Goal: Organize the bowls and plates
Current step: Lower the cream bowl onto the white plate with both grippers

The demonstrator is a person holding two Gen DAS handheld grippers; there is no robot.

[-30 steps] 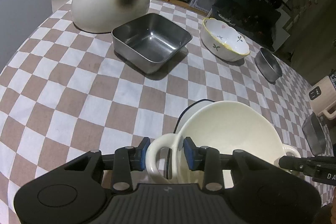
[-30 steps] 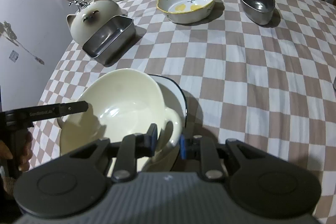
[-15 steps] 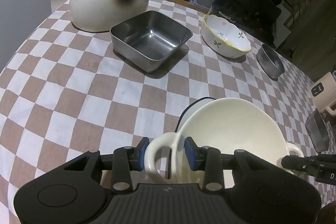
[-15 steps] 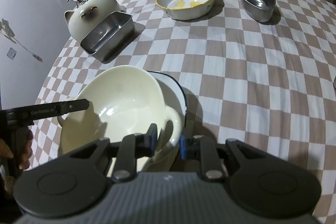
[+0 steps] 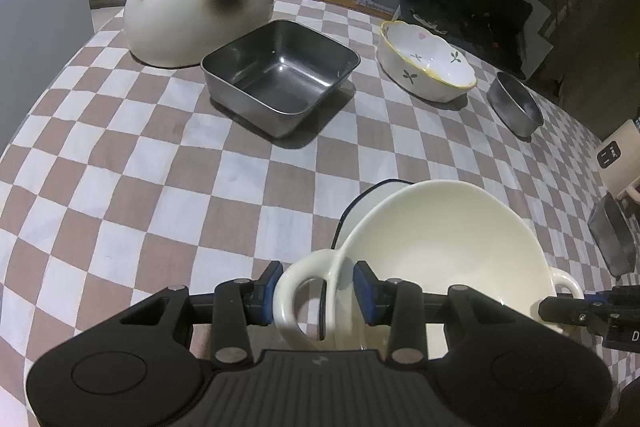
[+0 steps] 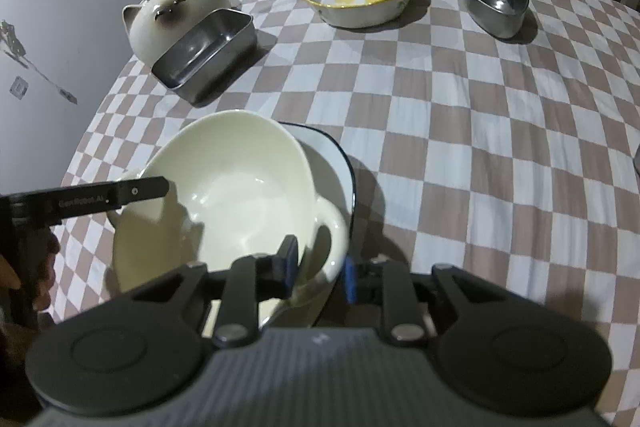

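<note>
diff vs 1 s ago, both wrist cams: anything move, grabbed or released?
Barely anything. The left tongs have eased open a little around one handle of the cream bowl; in this view neither pad clearly touches it. The right tongs still bracket the opposite handle. The bowl remains in the blue-rimmed plate. Steel tray, cat bowl, floral bowl: no change.

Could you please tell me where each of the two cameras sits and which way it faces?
Left wrist: on the left tongs, looking down along them at the cream bowl, its left handle between the pads, and across the checkered table; the right tongs' tip shows at the right edge.
Right wrist: on the right tongs, which straddle the bowl's other handle; the left tongs and a hand show at left.
Both share the bowl, cat-shaped dish, square steel pan, flowered bowl and steel bowl.
</note>
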